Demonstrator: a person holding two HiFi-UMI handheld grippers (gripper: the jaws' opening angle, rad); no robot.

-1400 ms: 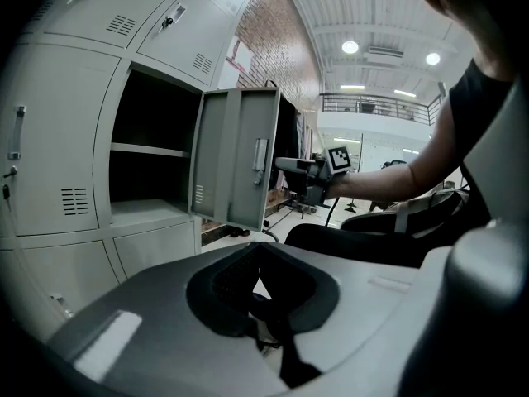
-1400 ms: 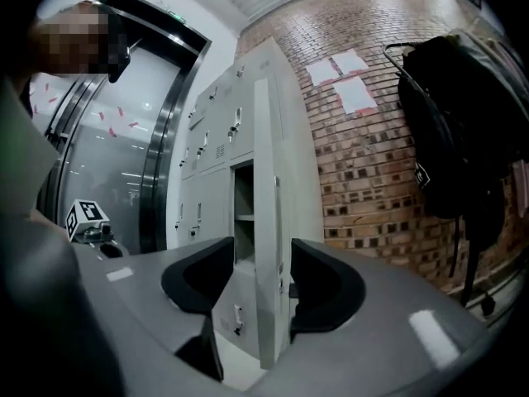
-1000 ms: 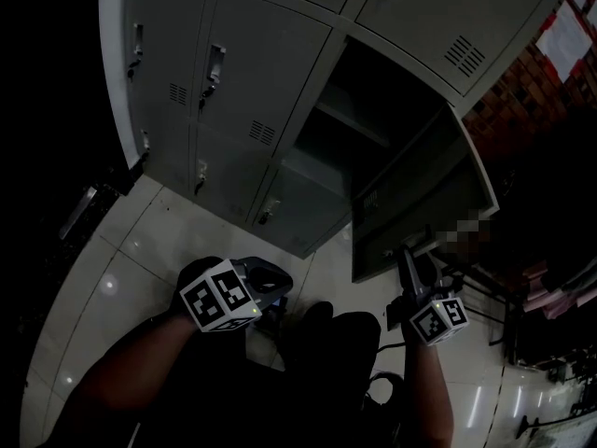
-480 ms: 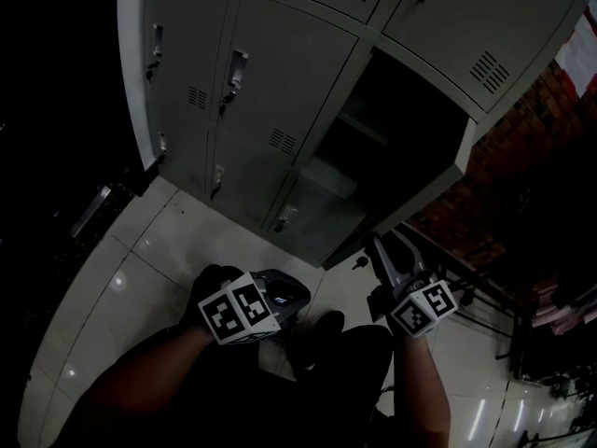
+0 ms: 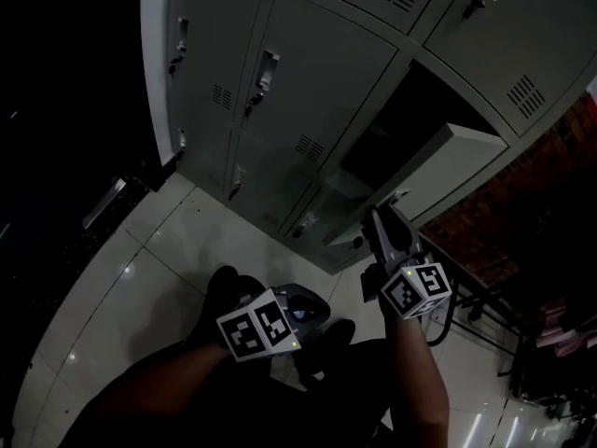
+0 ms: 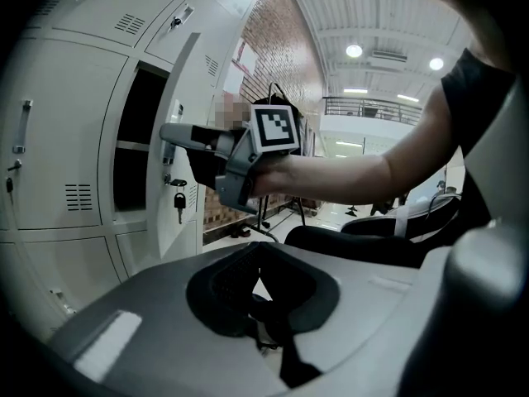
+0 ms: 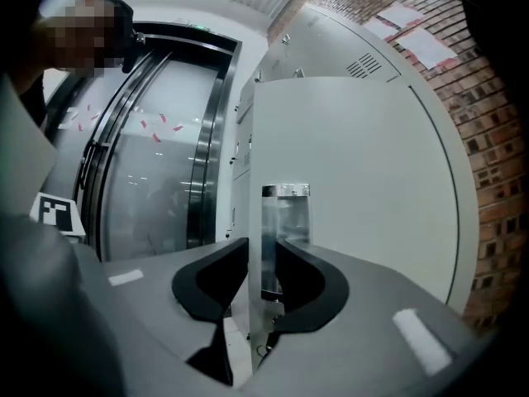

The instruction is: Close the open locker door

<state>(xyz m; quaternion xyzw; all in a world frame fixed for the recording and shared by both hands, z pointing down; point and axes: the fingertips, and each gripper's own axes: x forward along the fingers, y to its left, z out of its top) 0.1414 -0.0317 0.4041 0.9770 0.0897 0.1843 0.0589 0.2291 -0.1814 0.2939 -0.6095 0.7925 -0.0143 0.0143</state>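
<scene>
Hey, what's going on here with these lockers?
A person holding a claw in each hand is closing a locker door. The right claw is closing on the free edge of the half-open door, which sits between its jaws. The left claw hangs low, shut and empty, touching nothing.

Right hand-held gripper (image 7: 260, 253), seen along its jaws, which are closing on the free edge of the pale locker door (image 7: 364, 188); the edge stands upright between them. A chrome handle plate (image 7: 286, 213) sits just beyond the jaws. Left: glass doors (image 7: 157, 172). Right: brick wall (image 7: 496, 147) bearing paper sheets (image 7: 413, 33).
</scene>
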